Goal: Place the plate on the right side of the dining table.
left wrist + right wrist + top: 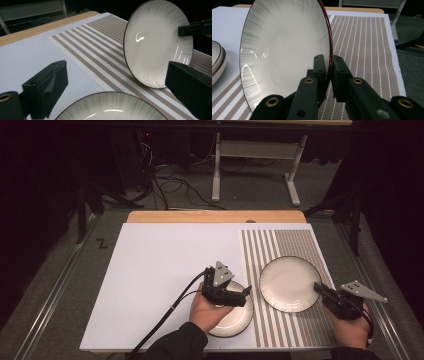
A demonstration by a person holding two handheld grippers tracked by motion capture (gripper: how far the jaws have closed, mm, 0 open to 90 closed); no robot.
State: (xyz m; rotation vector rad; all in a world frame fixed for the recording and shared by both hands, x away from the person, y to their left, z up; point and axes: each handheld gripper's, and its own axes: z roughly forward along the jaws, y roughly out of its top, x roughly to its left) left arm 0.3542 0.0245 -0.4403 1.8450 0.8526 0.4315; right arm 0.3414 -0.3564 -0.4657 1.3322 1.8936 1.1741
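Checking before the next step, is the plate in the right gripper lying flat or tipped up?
Tipped up. The right gripper pinches the plate by its rim, holding it on edge over the striped mat.

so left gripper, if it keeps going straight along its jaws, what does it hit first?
Probably the tilted plate that the right gripper pinches by the rim. The left gripper is open above the flat plate; depth is unclear.

white ceramic plates with dark rims: two, one near the worktop's right edge, one at its near edge
striped woven placemat: one
black two-jaw claws: two, left, right
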